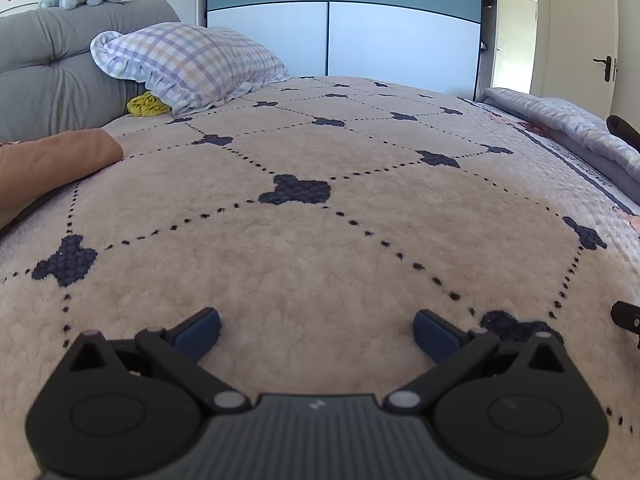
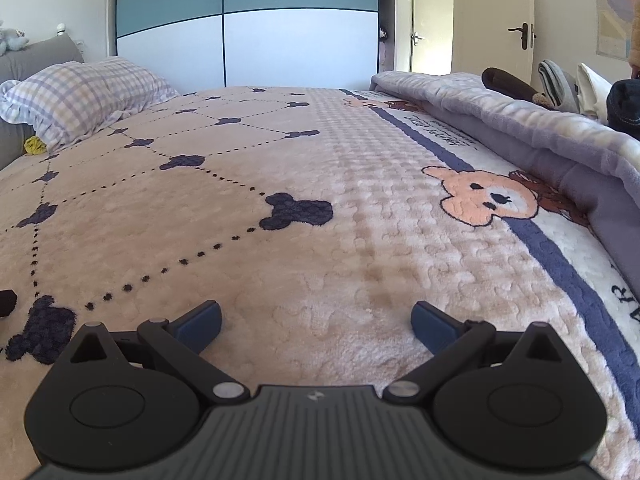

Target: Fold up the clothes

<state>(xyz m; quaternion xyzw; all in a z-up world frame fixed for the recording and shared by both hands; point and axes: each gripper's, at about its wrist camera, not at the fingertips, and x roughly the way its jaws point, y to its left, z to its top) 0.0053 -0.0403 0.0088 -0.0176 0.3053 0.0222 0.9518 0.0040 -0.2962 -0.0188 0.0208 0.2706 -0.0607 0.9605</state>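
My left gripper [image 1: 316,330] is open and empty, low over the pink bed blanket [image 1: 320,248]. My right gripper [image 2: 316,326] is open and empty too, low over the same blanket [image 2: 280,240]. A brown-orange cloth [image 1: 52,164] lies at the left edge of the bed in the left wrist view. Several folded or piled garments, brown [image 2: 508,80], grey [image 2: 556,80], white [image 2: 592,88] and dark blue [image 2: 624,108], sit at the far right in the right wrist view. A black part of the right gripper [image 1: 626,316] shows at the left wrist view's right edge.
A checked pillow [image 1: 184,64] leans on the grey headboard [image 1: 48,76], with a small yellow cloth [image 1: 148,105] under it. A lilac folded quilt [image 2: 520,120] runs along the right side of the bed. A blue and white wardrobe [image 1: 340,20] stands behind; a door [image 2: 492,20] is at right.
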